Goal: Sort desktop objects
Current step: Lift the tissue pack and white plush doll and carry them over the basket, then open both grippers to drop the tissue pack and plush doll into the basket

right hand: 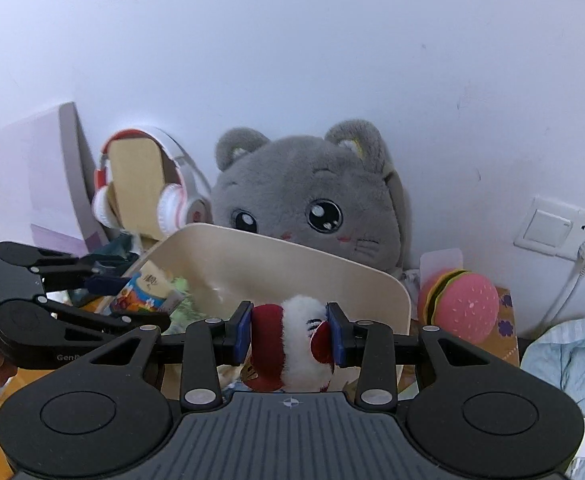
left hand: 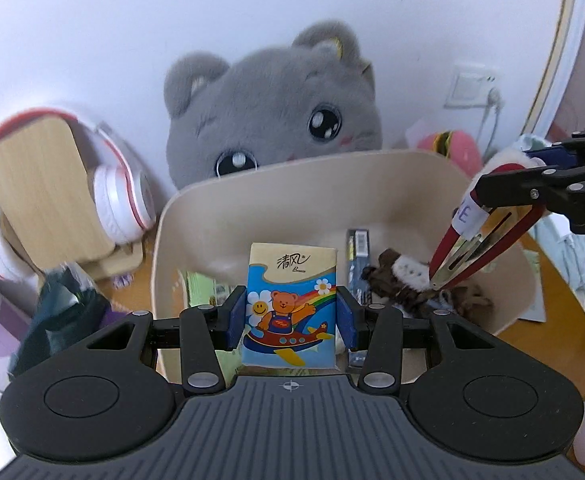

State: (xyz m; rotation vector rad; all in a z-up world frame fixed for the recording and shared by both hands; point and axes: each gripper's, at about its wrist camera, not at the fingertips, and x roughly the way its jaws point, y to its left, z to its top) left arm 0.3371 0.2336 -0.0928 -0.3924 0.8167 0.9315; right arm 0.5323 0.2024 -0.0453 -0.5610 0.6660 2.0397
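The tissue packet (left hand: 291, 304), printed with a cartoon bear and aeroplane, is clamped upright between the blue pads (left hand: 236, 318) of the left gripper (left hand: 291, 320), one pad pressed against each side of it. The packet is held above the near part of the cream bin (left hand: 292, 184), within its rim. In the right wrist view, a red and white plush hair clip (right hand: 292, 344) is pinched between the pads (right hand: 243, 332) of the right gripper (right hand: 291, 334); seen from the left wrist, its red metal prongs (left hand: 476, 248) hang down into the right side of the bin, their tips just above a brown furry item (left hand: 412, 284) lying on the bin floor. A dark narrow pack (left hand: 357, 264) lies beside that item, near the middle of the bin.

Behind the bin a grey plush cat (left hand: 276, 108) leans on the wall; red and white headphones (left hand: 120, 200) hang over a wooden stand (left hand: 44, 196) to the left, and a plush burger (right hand: 460, 304) sits to the right.

The step in hand is judged to be depositing: both held objects are already over the bin. The next move would call for each to be lowered slightly and the jaws opened, the clip being released first so that its prongs are not caught on the furry item, and the packet kept clear of the near rim.
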